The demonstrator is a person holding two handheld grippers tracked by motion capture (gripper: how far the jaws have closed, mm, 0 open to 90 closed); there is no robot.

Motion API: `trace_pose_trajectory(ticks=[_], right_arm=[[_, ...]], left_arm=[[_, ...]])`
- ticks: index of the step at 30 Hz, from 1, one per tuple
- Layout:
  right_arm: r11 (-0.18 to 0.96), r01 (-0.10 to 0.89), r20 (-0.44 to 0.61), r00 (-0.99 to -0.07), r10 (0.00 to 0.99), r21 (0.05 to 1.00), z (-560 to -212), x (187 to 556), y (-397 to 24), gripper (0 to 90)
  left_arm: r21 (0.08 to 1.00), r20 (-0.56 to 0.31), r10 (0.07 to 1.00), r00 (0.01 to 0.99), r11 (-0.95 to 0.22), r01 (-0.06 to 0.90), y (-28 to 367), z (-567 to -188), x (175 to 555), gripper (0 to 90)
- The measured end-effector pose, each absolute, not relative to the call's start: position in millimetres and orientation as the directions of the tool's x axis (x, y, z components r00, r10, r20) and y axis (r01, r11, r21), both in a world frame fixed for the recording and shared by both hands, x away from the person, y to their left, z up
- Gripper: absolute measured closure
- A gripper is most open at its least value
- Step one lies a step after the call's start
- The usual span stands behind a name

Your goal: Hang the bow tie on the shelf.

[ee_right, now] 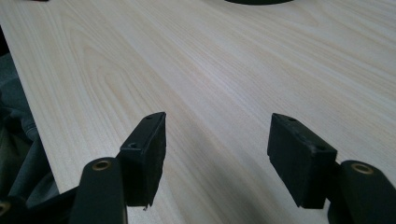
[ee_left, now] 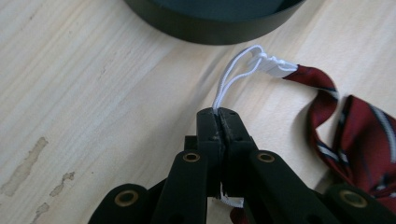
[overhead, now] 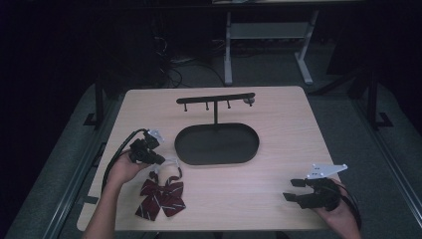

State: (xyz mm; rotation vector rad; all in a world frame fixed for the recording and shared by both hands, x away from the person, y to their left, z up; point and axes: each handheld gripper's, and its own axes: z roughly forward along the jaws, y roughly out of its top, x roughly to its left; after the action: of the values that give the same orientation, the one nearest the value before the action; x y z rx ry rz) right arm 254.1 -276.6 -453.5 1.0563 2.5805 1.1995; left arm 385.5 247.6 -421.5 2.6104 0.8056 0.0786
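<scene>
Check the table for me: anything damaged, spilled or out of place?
Only faint pale blotches on the table by the left gripper, like dried stains. The bow tie lies flat; its white loop is pinched in the fingers.

surface (overhead: 278, 104): everything sits on it, person's at the near edge
stand (overhead: 216, 98): toward the far side, about mid-width, its crossbar up over the back of the tray
tray (overhead: 217, 144): right in front of the stand's post, middle of the surface
bow tie (overhead: 161, 198): near-left, in front of the tray's left end
elastic loop (ee_left: 232, 74): runs off the bow tie toward the tray
left gripper (overhead: 158, 158): just left of the tray, fingers (ee_left: 208, 128) pinched on the elastic loop
right gripper (overhead: 290, 189): near-right corner, well apart from the rest
</scene>
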Motion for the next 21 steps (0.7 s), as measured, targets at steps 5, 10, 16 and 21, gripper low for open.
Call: trace_pose_trajectory(ticks=[5,10,16,21], right_arm=[[0.449,0.545,0.182,-0.755,0.630,0.708,-453.6,254.2,-276.8,36.8],[0.448,0.549,0.184,-0.752,0.633,0.706,-453.6,254.1,-277.1,36.9],[0.446,0.553,0.186,-0.750,0.635,0.704,-453.7,254.2,-276.9,36.8],[0.446,0.554,0.186,-0.748,0.637,0.703,-453.7,254.0,-276.9,36.8]], left_arm=[[0.400,-0.058,0.530,0.846,-0.764,0.506,244.5,-411.6,382.8,88.3],[0.398,-0.064,0.518,0.853,-0.771,0.498,243.9,-408.2,381.0,88.3],[0.390,-0.063,0.502,0.862,-0.783,0.485,242.7,-405.5,377.7,88.3],[0.385,-0.064,0.493,0.867,-0.790,0.477,244.3,-402.7,376.0,88.4]])
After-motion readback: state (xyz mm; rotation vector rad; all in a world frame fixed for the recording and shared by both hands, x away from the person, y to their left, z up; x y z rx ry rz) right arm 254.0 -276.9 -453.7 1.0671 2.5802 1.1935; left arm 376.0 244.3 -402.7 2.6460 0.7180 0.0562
